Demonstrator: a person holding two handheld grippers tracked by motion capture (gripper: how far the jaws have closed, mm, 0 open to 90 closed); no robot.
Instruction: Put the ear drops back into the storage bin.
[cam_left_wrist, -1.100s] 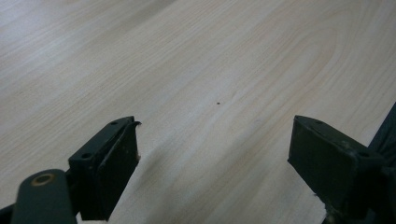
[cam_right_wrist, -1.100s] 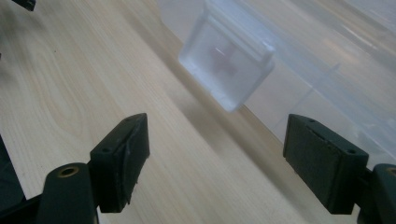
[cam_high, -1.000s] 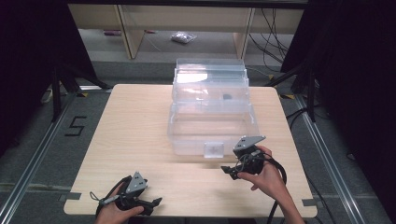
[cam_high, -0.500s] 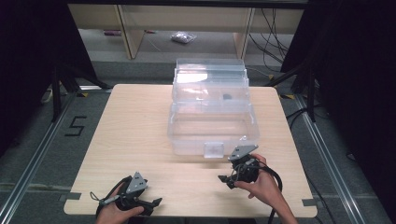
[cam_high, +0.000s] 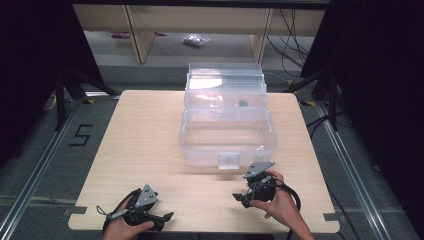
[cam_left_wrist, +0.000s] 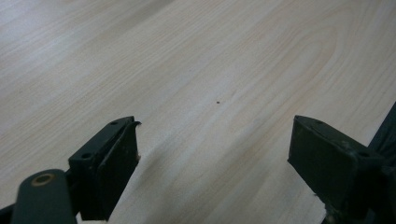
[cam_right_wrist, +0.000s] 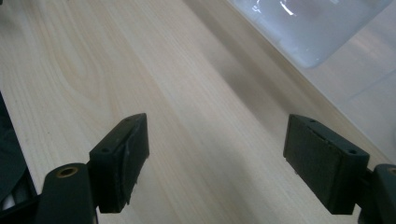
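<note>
While both hands are resting low at the near edge of the desk (cam_high: 150, 140), the scene is reading as follows.

Step in hand: a pause or an approach rather than a grasp — neither tool is touching anything, so I am judging this as the moment around work on the clear box.

Clear plastic box (cam_high: 227, 137): it is sitting at the middle of the desk toward the far side, tiered, with its upper trays standing stepped back and the lower tub open toward the person; a small dark item (cam_high: 243, 104) is lying in an upper tray, too small to identify.

Front latch (cam_high: 229, 160): it is hanging at the middle of the tub's near wall, facing the person.

Right hand-held gripper (cam_high: 239, 198): it is hovering just in front of the box, near the latch but apart from it; in the right gripper view its jaws are standing wide apart over bare wood, with the box's corner (cam_right_wrist: 317, 32) showing at the upper right.

Left hand-held gripper (cam_high: 167, 217): it is lying near the front left corner, well apart from the box — jaws spread wide, nothing between them.

Next move: if the box is to be handled, the right tool is needing to turn toward the near wall and line up with the latch or rim before closing; the thin, clear, slippery plastic is calling for a square, gentle pinch.
</note>
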